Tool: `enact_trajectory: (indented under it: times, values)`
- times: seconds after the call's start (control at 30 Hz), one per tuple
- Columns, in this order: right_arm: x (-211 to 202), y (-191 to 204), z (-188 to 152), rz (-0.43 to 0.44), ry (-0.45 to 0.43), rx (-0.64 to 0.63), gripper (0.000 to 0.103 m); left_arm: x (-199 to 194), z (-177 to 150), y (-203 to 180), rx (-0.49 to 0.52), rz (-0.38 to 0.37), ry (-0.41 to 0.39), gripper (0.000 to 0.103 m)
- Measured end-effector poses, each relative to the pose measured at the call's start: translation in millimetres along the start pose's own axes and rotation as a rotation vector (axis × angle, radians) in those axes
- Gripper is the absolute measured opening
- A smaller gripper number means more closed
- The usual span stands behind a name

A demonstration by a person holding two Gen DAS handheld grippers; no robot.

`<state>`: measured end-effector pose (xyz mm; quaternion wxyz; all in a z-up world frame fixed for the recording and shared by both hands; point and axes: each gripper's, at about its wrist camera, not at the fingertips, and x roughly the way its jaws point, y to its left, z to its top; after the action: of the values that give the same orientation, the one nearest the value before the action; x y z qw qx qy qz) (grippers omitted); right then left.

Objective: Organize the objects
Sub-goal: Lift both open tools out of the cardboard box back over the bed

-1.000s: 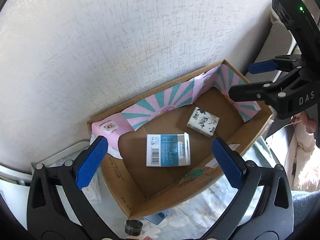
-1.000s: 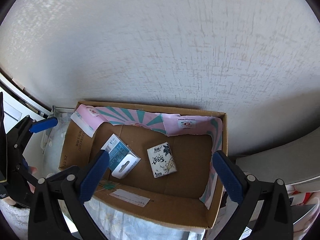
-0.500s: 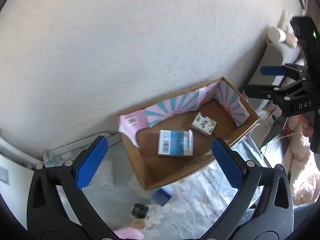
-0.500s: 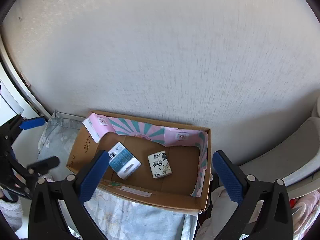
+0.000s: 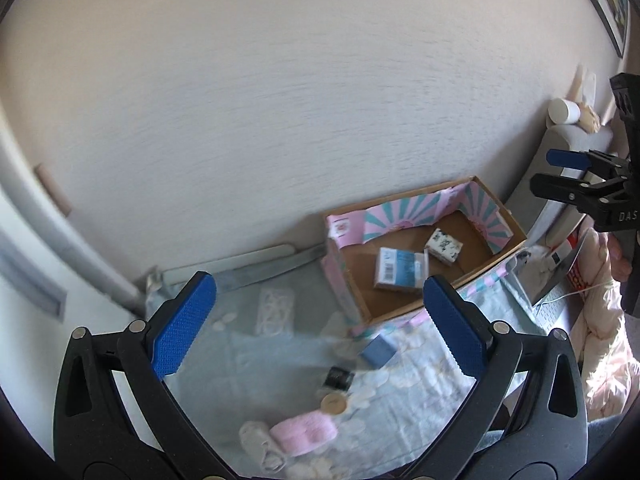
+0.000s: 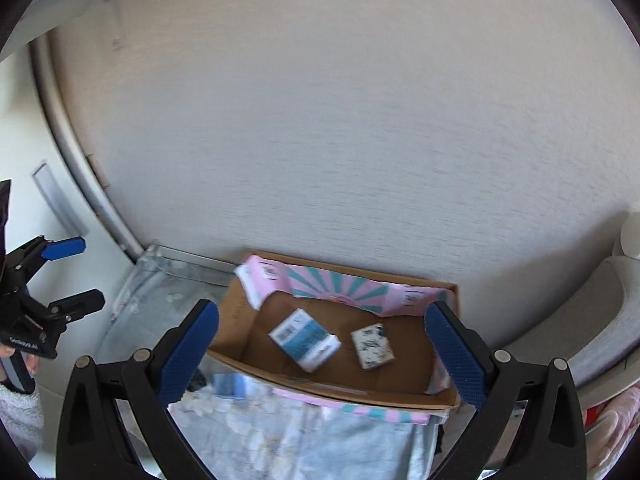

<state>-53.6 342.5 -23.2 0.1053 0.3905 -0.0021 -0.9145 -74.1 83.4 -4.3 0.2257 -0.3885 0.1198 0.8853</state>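
A cardboard box (image 5: 360, 304) with a pink and teal lining stands against the wall; it also shows in the right wrist view (image 6: 400, 394). Inside lie a blue and white carton (image 5: 400, 269) (image 6: 305, 339) and a small tissue pack (image 5: 443, 246) (image 6: 373, 346). On the pale blue cloth in front lie a small blue box (image 5: 378, 351), a black cap (image 5: 339, 378), a tan round lid (image 5: 334, 405) and a pink rolled cloth (image 5: 304, 434). My left gripper (image 5: 318, 324) is open and empty, high above the cloth. My right gripper (image 6: 320, 354) is open and empty above the box.
A textured white wall (image 5: 280, 100) rises behind the box. A grey sofa arm (image 6: 580, 320) lies at the right, with pink fabric (image 5: 600, 360) and a laptop-like item (image 5: 552, 280) beside it. A white rolled cloth (image 5: 260, 444) lies next to the pink roll.
Both grippers have pulled back and up from the box, which looks smaller. The cloth with its loose items has come into the left wrist view. Both stay open and empty.
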Motion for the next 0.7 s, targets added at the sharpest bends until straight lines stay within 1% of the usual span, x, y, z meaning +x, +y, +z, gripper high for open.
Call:
enact_trajectory:
  times: [0.17, 0.23, 0.33, 0.43, 0.57, 0.7]
  values:
    - [-4, 38, -5, 0.034, -0.021, -0.024, 0.103, -18, -26, 28, -0.005, 0.056, 0.002, 0.103]
    - [-4, 53, -9, 0.041, -0.025, -0.035, 0.103, -22, -36, 39, -0.018, 0.060, 0.005, 0.103]
    - [0, 76, -15, 0.057, -0.025, -0.045, 0.103, -27, -56, 60, -0.050, 0.058, 0.018, 0.103]
    - [4, 93, -22, 0.064, -0.021, -0.046, 0.103, -31, -78, 76, -0.052, 0.056, 0.023, 0.103]
    - [16, 113, -35, 0.073, -0.008, -0.041, 0.103, -29, -104, 89, -0.046, 0.040, 0.033, 0.103]
    - [31, 128, -50, 0.080, 0.025, -0.026, 0.103, -22, -127, 101, -0.047, 0.017, 0.049, 0.102]
